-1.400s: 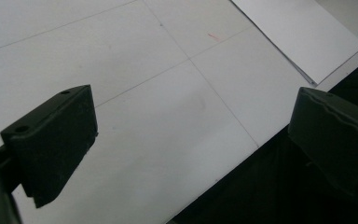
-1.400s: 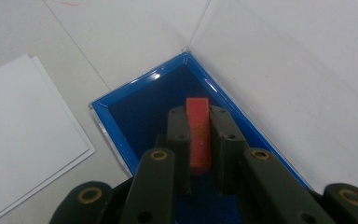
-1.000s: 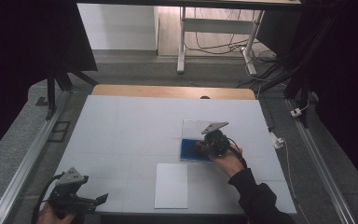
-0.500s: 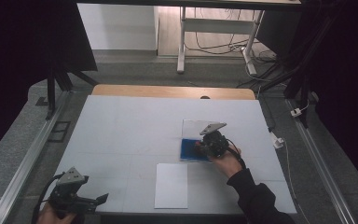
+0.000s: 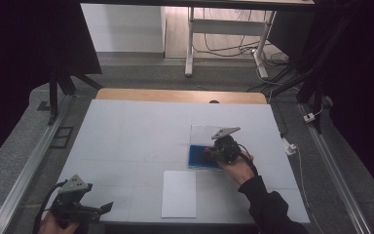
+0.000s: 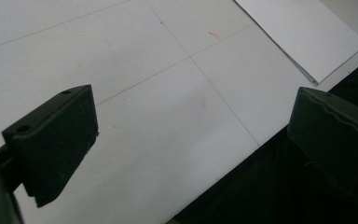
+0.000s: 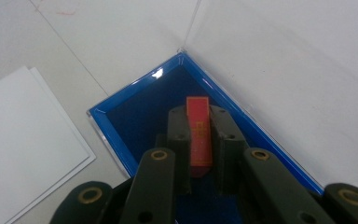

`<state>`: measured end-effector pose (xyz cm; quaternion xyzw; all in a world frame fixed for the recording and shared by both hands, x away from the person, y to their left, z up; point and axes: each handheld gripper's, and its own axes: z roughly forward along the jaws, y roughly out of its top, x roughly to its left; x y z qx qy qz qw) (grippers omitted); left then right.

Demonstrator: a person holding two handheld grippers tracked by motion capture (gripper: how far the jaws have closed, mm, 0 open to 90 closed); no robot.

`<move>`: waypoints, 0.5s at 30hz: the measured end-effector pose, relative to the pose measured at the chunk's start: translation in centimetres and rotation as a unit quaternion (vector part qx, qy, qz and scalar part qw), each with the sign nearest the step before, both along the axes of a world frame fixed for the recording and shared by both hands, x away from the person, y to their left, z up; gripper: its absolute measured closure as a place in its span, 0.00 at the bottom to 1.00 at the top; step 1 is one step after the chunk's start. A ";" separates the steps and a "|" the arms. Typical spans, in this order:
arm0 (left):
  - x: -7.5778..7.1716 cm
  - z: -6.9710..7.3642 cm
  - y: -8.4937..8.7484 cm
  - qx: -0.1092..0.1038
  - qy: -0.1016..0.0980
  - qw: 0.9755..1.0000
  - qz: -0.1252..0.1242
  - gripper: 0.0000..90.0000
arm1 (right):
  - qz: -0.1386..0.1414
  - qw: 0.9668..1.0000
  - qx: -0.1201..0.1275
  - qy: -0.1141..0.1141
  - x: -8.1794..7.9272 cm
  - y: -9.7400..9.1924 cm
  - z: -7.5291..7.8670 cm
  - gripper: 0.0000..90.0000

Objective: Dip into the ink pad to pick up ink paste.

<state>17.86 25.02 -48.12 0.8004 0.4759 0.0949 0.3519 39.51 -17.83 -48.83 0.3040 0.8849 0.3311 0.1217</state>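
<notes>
- High view: table [image 5: 126, 141], broad bare surface left and centre; white sheet [image 5: 179, 193] by its near edge.
- Right gripper [image 7: 199, 135]: jaws pinched on a red card [image 7: 199, 133] above the blue tray [image 7: 135, 109], right of table centre, clear lid [image 5: 202, 132] lying behind.
- Left gripper [image 6: 191, 140]: spread wide, holding nothing, over the near left corner.

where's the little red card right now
The red card is clamped between the jaws of the right gripper, held just over the blue tray on the right half of the table, behind the white paper.
</notes>
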 end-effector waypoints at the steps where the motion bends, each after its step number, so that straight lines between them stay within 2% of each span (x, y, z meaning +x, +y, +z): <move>1: 0.0 0.0 0.0 0.000 0.000 1.000 0.000 0.02 | 0.003 1.000 -0.002 -0.003 0.0 0.0 0.0 0.89; 5: 0.0 0.0 0.0 -0.001 0.000 1.000 0.000 0.03 | 0.003 1.000 -0.004 -0.006 0.0 0.0 0.1 0.89; 7: 0.0 0.0 0.0 -0.002 -0.001 1.000 0.000 0.03 | 0.003 1.000 0.008 -0.002 -0.2 -0.1 0.4 0.89; 11: 0.0 0.0 0.1 -0.005 0.000 1.000 0.000 0.03 | 0.005 1.000 0.020 -0.021 -0.4 -0.4 1.5 0.89; 15: 0.0 0.0 0.1 -0.004 -0.001 1.000 0.000 0.03 | 0.003 0.999 0.016 -0.032 -0.5 -0.7 2.0 0.89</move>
